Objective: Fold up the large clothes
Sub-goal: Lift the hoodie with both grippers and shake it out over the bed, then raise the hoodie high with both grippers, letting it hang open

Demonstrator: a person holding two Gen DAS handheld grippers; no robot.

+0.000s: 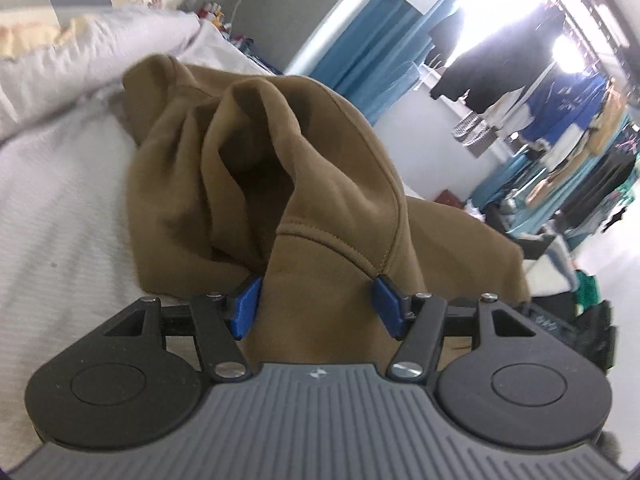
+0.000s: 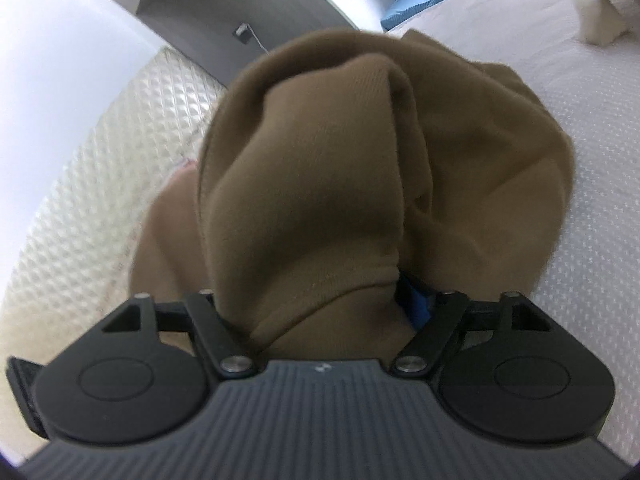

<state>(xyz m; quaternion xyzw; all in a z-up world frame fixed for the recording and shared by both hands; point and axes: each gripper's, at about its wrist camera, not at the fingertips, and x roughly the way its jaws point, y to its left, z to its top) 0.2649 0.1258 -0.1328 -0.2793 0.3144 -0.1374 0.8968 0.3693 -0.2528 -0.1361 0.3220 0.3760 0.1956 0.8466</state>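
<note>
A brown sweatshirt (image 1: pixel 248 152) with stitched seams lies bunched on the white bed (image 1: pixel 60 200). In the left wrist view a thick fold of it fills the gap between the blue pads (image 1: pixel 246 306), and my left gripper (image 1: pixel 316 306) is shut on that fold. In the right wrist view the same brown sweatshirt (image 2: pixel 320 160) rises in a mound straight ahead. My right gripper (image 2: pixel 326 312) holds a wad of it. The cloth hides the left finger, and only the right blue pad (image 2: pixel 418 308) shows against the fabric.
White pillows (image 1: pixel 80 48) sit at the far left of the bed. Beyond it are blue curtains (image 1: pixel 360 40) and a rack of hanging clothes (image 1: pixel 560 100). A cream quilted surface (image 2: pixel 100 180) lies left of the right gripper, with a cream cloth (image 2: pixel 600 0) on the bedsheet (image 2: pixel 600 160).
</note>
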